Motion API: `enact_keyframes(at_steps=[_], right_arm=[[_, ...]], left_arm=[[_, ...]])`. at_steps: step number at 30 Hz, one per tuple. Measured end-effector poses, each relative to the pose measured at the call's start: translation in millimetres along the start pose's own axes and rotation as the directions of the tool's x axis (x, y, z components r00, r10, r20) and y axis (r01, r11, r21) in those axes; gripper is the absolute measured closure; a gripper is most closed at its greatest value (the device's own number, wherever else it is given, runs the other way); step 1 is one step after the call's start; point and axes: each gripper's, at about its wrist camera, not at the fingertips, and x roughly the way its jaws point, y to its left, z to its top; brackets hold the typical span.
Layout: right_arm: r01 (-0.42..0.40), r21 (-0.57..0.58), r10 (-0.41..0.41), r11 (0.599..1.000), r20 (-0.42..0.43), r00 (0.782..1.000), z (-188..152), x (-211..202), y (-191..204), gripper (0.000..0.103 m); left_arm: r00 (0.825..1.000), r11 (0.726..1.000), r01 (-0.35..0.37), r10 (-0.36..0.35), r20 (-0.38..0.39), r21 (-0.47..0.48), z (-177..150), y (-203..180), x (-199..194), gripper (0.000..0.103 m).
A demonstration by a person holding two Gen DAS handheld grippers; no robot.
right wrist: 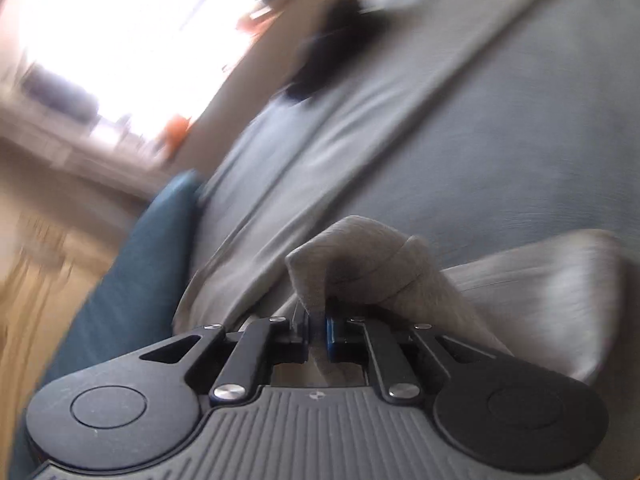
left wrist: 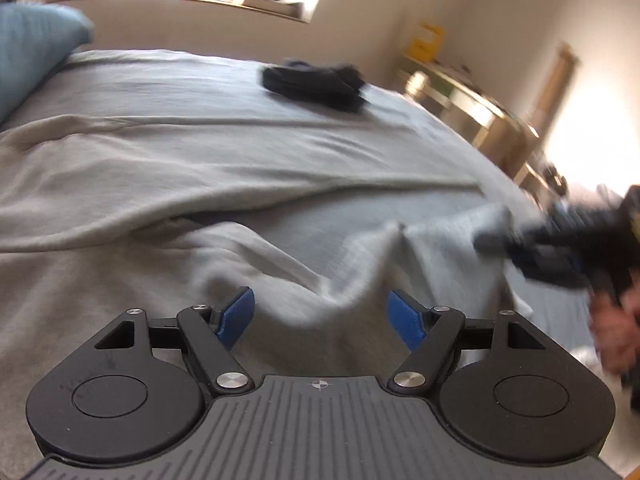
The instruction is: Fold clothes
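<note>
A light grey garment (left wrist: pixel 200 160) lies spread over the bed. My left gripper (left wrist: pixel 322 314) is open, its blue pads (left wrist: pixel 240 314) apart just above a raised fold of the grey cloth. My right gripper (right wrist: pixel 318 330) is shut on a bunched edge of the grey garment (right wrist: pixel 360 256) and lifts it off the bed. In the left wrist view the right gripper (left wrist: pixel 500 240) shows blurred at the right, pulling a corner of the cloth up.
A folded dark garment (left wrist: pixel 316 82) lies at the far side of the bed (left wrist: pixel 400 208); it also shows blurred in the right wrist view (right wrist: pixel 340 44). A blue pillow (left wrist: pixel 32 52) lies at the left. Wooden furniture (left wrist: pixel 472 108) stands beyond the bed.
</note>
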Motion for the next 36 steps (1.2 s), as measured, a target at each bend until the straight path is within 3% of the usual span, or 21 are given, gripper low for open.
enact_keyframes(at_steps=[2, 5, 8, 10, 11, 14, 16, 17, 18, 19, 21, 24, 26, 29, 32, 34, 36], right_arm=[[-0.069, -0.174, 0.046, 0.982, -0.129, 0.991, -22.7, 18.1, 36.6, 0.095], [-0.160, -0.411, 0.014, 0.898, -0.336, 0.942, -77.7, 46.7, 77.9, 0.095], [-0.174, -0.529, -0.102, 0.830, -0.451, 0.887, -124.6, 68.5, 90.7, 0.093], [-0.146, -0.589, -0.181, 0.795, -0.458, 0.870, -135.7, 69.6, 93.7, 0.090], [-0.142, -0.602, -0.188, 0.786, -0.452, 0.872, -134.5, 63.2, 95.2, 0.088], [-0.164, -0.570, -0.116, 0.805, -0.422, 0.899, -111.4, 25.2, 99.7, 0.071], [-0.198, -0.490, 0.004, 0.849, -0.368, 0.930, -83.9, -6.4, 95.6, 0.053], [-0.218, -0.449, 0.063, 0.866, -0.336, 0.940, -70.1, -22.2, 93.5, 0.049], [-0.237, -0.405, 0.117, 0.883, -0.298, 0.947, -56.5, -37.2, 90.7, 0.036], [-0.228, -0.338, 0.151, 0.913, -0.240, 0.959, -44.5, -45.3, 81.4, 0.023], [-0.176, -0.195, 0.151, 0.965, -0.134, 0.979, -20.5, -49.0, 61.2, 0.017], [0.053, -0.010, -0.053, 0.999, -0.106, 0.993, 2.1, -23.6, 24.4, 0.017], [0.111, 0.048, -0.103, 0.993, -0.137, 0.985, 8.0, -0.2, 9.4, 0.017], [0.190, 0.031, -0.181, 0.981, -0.191, 0.965, 14.1, 32.9, -0.2, 0.017], [0.251, -0.020, -0.246, 0.968, -0.282, 0.927, 15.9, 60.9, -6.0, 0.019], [0.283, -0.078, -0.293, 0.956, -0.313, 0.903, 10.2, 69.4, -6.1, 0.039], [0.310, -0.148, -0.342, 0.939, -0.327, 0.881, 4.4, 71.8, -3.5, 0.051]], left_arm=[[0.999, 0.998, -0.016, 0.018, 0.033, -0.066, 6.9, 14.3, -6.3, 0.029], [0.999, 0.995, 0.007, -0.002, 0.042, -0.103, 15.6, 20.7, -1.3, 0.029], [1.000, 0.999, 0.014, -0.015, -0.026, -0.045, 9.9, 9.8, 17.9, 0.029], [0.995, 1.000, -0.025, 0.025, -0.091, 0.004, 0.6, 0.6, 34.6, 0.029], [0.993, 0.999, -0.032, 0.034, -0.109, 0.019, -3.8, -2.6, 40.1, 0.029], [0.989, 0.998, -0.047, 0.052, -0.137, 0.040, -12.9, -7.0, 48.8, 0.029], [0.989, 0.998, -0.052, 0.057, -0.140, 0.036, -15.5, -5.9, 50.1, 0.029], [0.988, 0.998, -0.055, 0.059, -0.143, 0.031, -16.1, -4.9, 50.1, 0.029], [0.987, 0.998, -0.058, 0.061, -0.147, 0.026, -16.7, -3.9, 50.1, 0.029], [0.987, 0.998, -0.060, 0.063, -0.148, 0.025, -17.7, -4.2, 50.4, 0.029], [0.986, 0.998, -0.064, 0.067, -0.150, 0.022, -19.7, -4.6, 50.9, 0.029], [0.986, 0.997, -0.069, 0.071, -0.151, 0.024, -22.7, -6.3, 51.4, 0.029], [0.986, 0.997, -0.071, 0.076, -0.150, 0.035, -24.1, -8.4, 51.5, 0.029], [0.986, 0.997, -0.069, 0.074, -0.149, 0.034, -24.5, -8.7, 51.8, 0.029], [0.987, 0.998, -0.063, 0.065, -0.150, 0.017, -25.1, -5.3, 52.8, 0.029], [0.987, 0.998, -0.059, 0.059, -0.152, 0.008, -26.3, -4.2, 54.5, 0.029], [0.986, 0.999, -0.054, 0.054, -0.155, 0.001, -27.3, -3.3, 57.0, 0.029]])
